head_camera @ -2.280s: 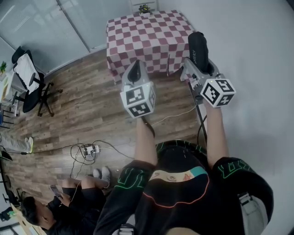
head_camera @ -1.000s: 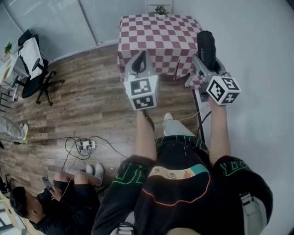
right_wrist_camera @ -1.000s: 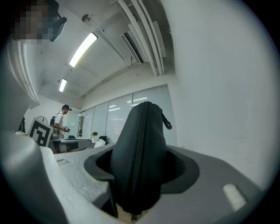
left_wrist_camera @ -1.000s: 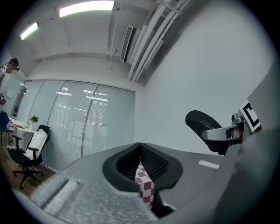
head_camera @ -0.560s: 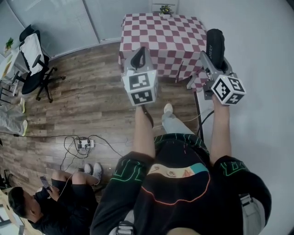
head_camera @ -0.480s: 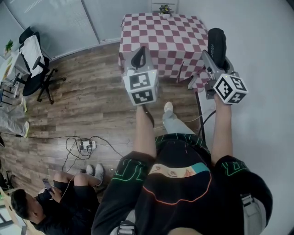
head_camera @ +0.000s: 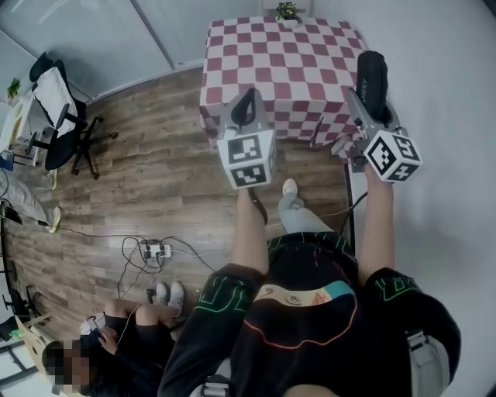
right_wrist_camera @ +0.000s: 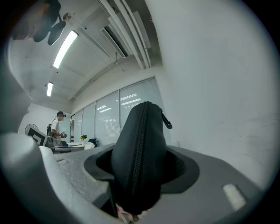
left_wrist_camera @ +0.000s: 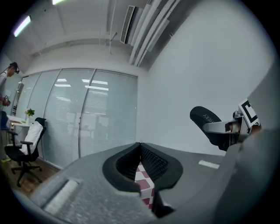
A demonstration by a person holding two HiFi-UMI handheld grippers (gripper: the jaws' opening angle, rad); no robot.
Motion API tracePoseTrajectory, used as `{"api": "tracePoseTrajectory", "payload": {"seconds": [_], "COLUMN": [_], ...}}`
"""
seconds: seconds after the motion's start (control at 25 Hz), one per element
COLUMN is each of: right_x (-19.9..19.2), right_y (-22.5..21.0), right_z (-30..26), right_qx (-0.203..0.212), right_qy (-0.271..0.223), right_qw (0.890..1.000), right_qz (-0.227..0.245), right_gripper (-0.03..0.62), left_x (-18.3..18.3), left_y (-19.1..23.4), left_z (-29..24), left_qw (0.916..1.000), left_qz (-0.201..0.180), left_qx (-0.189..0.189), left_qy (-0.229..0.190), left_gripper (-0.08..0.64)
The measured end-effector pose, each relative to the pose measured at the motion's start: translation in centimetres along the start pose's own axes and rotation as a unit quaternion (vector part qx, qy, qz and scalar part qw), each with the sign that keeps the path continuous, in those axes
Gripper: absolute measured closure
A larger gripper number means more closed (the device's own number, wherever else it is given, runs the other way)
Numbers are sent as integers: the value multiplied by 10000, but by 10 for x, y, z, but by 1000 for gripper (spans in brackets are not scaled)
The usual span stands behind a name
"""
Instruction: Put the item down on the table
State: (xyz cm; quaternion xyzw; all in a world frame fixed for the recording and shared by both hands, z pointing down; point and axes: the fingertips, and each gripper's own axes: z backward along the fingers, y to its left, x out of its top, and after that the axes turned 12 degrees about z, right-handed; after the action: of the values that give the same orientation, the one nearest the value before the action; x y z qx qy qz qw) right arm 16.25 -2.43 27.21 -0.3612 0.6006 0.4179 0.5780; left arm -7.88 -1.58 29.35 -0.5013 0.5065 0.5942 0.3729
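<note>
A black zippered pouch (head_camera: 373,76) stands upright between the jaws of my right gripper (head_camera: 366,102), which is shut on it. In the right gripper view the pouch (right_wrist_camera: 142,153) fills the gap between the jaws, zip facing me. My left gripper (head_camera: 247,107) is held level beside it, shut and with nothing in it; its jaw tips meet in the left gripper view (left_wrist_camera: 140,148). Both grippers hover in the air in front of the near edge of a table with a red-and-white checked cloth (head_camera: 283,58). A small potted plant (head_camera: 288,10) stands at the table's far edge.
A white wall (head_camera: 449,85) runs close along the right. On the wooden floor lie a power strip with cables (head_camera: 155,250). An office chair (head_camera: 54,116) stands at the left. A person sits on the floor at the lower left (head_camera: 116,341).
The person has stepped forward, so the checked table is nearer to both grippers. The pouch has stayed in the right gripper. The left gripper has stayed shut.
</note>
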Motion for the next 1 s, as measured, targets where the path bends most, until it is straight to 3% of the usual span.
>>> {"api": "tracePoseTrajectory", "payload": {"seconds": [0.12, 0.4, 0.56, 0.76, 1.0], "right_x": [-22, -46, -66, -83, -87], "right_y": [-20, -59, -83, -121, -144], "right_z": [-35, -128, -174, -209, -242], "right_qx": [16, 245, 347, 189, 193], "right_qy": [164, 369, 474, 475, 414], "right_qw": [9999, 9986, 9973, 9961, 9958], "right_qz": [-52, -281, -435, -719, -793], "right_gripper": [318, 318, 318, 317, 318], "left_x": [-31, -55, -57, -65, -68], "left_y": [6, 27, 29, 24, 25], "left_z": [-39, -143, -200, -252, -285], "left_qw": [9993, 9965, 9956, 9943, 9940], "left_qz": [158, 243, 202, 28, 0], "left_qx": [95, 248, 201, 83, 104], "left_qy": [336, 759, 889, 1064, 1085], "left_gripper": [551, 551, 551, 551, 551]}}
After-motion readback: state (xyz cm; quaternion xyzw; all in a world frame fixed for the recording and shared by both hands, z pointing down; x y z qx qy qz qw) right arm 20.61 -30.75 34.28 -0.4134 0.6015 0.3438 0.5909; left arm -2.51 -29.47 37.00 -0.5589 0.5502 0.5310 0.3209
